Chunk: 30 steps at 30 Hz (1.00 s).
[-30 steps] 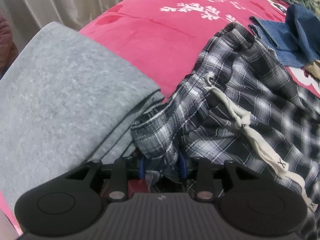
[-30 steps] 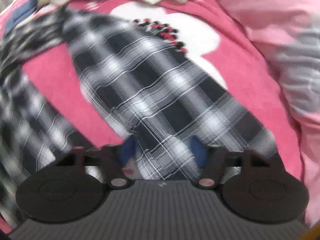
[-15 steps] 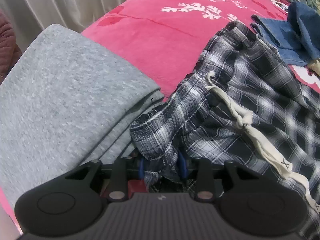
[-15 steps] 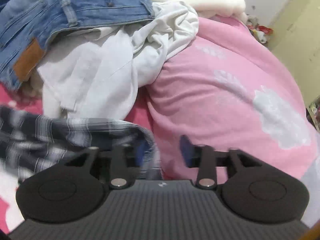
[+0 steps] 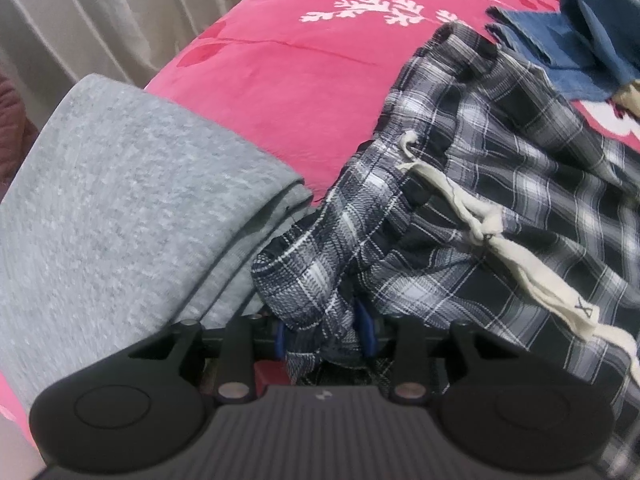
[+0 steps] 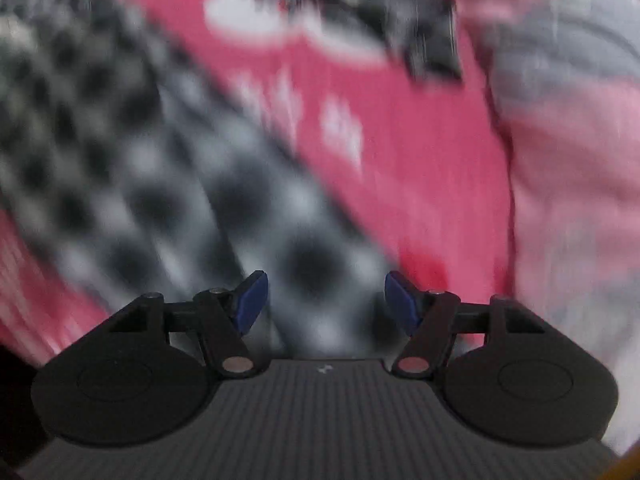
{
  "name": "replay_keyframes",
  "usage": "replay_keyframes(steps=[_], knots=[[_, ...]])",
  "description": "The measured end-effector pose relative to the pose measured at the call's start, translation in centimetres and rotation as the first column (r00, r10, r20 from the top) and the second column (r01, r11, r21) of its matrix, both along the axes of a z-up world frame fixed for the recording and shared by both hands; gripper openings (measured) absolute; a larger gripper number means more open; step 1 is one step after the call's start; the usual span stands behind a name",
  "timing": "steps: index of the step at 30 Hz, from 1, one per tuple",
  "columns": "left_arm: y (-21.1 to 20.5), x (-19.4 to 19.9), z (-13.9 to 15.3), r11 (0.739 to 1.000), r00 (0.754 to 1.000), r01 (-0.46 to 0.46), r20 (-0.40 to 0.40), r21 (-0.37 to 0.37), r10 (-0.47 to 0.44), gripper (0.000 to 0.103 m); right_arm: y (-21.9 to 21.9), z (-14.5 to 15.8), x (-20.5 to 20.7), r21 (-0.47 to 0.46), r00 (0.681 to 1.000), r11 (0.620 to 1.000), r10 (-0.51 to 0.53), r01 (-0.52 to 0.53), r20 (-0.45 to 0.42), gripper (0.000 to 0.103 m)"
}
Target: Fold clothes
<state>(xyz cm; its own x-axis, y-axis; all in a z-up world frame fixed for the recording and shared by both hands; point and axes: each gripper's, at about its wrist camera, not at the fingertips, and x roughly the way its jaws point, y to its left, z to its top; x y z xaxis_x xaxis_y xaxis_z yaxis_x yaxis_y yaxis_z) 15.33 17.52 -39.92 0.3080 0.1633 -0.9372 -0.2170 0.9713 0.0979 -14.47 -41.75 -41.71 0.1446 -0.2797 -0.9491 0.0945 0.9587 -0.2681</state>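
Pinching a bunched corner of the plaid pants [image 5: 500, 184], my left gripper [image 5: 324, 330] has its blue pads drawn in narrow on the waistband, and a rolled lump of the cloth stands up just past them at twelve o'clock. The fabric is a black, grey and white check, thin and soft, creased into loose folds. Its gathered waistband runs away from my claw toward one o'clock. A cream drawstring [image 5: 492, 236] comes out of an eyelet in that band, is knotted partway along, and trails down toward four o'clock, with a small dark cross stitched near its flat end. The rest of the garment spreads off to three o'clock and beyond the frame edge.

At nine to eleven o'clock a folded grey garment [image 5: 120, 208] lies in neat layers, its folded edge touching the plaid lump. Beyond both, at twelve o'clock, I see the pink bedspread [image 5: 288, 72] with white leaf prints. Blue denim clothes [image 5: 568, 40] sit at two o'clock, just past the far end of the waistband. Pale curtains [image 5: 100, 20] hang at eleven o'clock.

My right gripper [image 6: 326, 304] is spread wide with nothing between its blue pads. That view is heavily blurred. Just beyond the claw, from twelve round to nine o'clock, a broad stretch of the same checked cloth [image 6: 160, 168] lies on the pink cover [image 6: 400, 160], which fills one to two o'clock. A paler pink and grey mass [image 6: 568, 160] sits at three o'clock; I cannot tell what it is.
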Motion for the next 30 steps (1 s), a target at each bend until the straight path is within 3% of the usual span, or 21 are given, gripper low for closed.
replay_keyframes(steps=[1, 3, 5, 7, 10, 12, 18, 23, 25, 27, 30], knots=[[-0.2, 0.1, 0.0, 1.0, 1.0, 0.005, -0.002, 0.006, -0.005, 0.036, 0.5, -1.1, -1.6, 0.003, 0.998, 1.0, 0.006, -0.006, -0.056, 0.057], [-0.5, 0.2, 0.0, 1.0, 1.0, 0.015, -0.005, 0.019, -0.015, 0.036, -0.2, -1.0, -0.8, -0.021, 0.999, 1.0, 0.01, -0.011, -0.048, 0.028], [-0.6, 0.1, 0.0, 1.0, 1.0, 0.018, -0.01, 0.021, -0.018, 0.036, -1.0, -0.7, 0.3, -0.047, 0.999, 0.999, 0.012, -0.014, -0.032, 0.008], [-0.7, -0.2, 0.0, 1.0, 1.0, 0.021, -0.013, 0.021, -0.02, 0.036, -1.8, -0.5, 1.4, -0.073, 1.0, 0.997, 0.016, -0.017, -0.015, 0.001], [-0.8, 0.1, 0.1, 0.999, 1.0, 0.025, -0.012, 0.02, -0.025, 0.036, -4.5, 0.8, 4.5, -0.207, 0.997, 0.978, -0.015, 0.03, 0.074, 0.001], [-0.8, 0.1, 0.1, 0.999, 1.0, 0.026, -0.009, 0.019, -0.026, 0.036, -6.9, 0.6, 5.9, -0.284, 0.995, 0.956, -0.05, 0.071, 0.083, 0.002], [0.1, -2.6, 0.5, 0.999, 0.999, 0.024, 0.034, 0.027, -0.025, 0.036, -4.1, 3.5, 7.4, -0.06, 0.962, 0.993, -0.088, 0.106, 0.257, 0.006], [0.4, -3.0, 0.9, 0.999, 0.997, -0.045, 0.066, -0.007, 0.046, 0.039, 5.3, 2.9, 12.2, 0.141, 0.951, 0.983, 0.069, -0.116, 0.301, 0.017], [0.7, -2.8, 0.6, 0.998, 0.995, -0.051, 0.083, -0.02, 0.053, 0.04, 9.2, 2.8, 16.2, 0.219, 0.929, 0.946, 0.159, -0.241, 0.335, 0.02], [1.3, -2.5, 0.2, 0.998, 0.994, -0.049, 0.101, -0.032, 0.052, 0.04, 12.9, 3.1, 19.9, 0.268, 0.886, 0.892, 0.243, -0.364, 0.395, 0.032], [2.0, -2.3, -0.2, 0.998, 0.991, -0.044, 0.123, -0.051, 0.05, 0.041, 19.3, 3.6, 26.4, 0.34, 0.8, 0.768, 0.348, -0.542, 0.489, 0.041]])
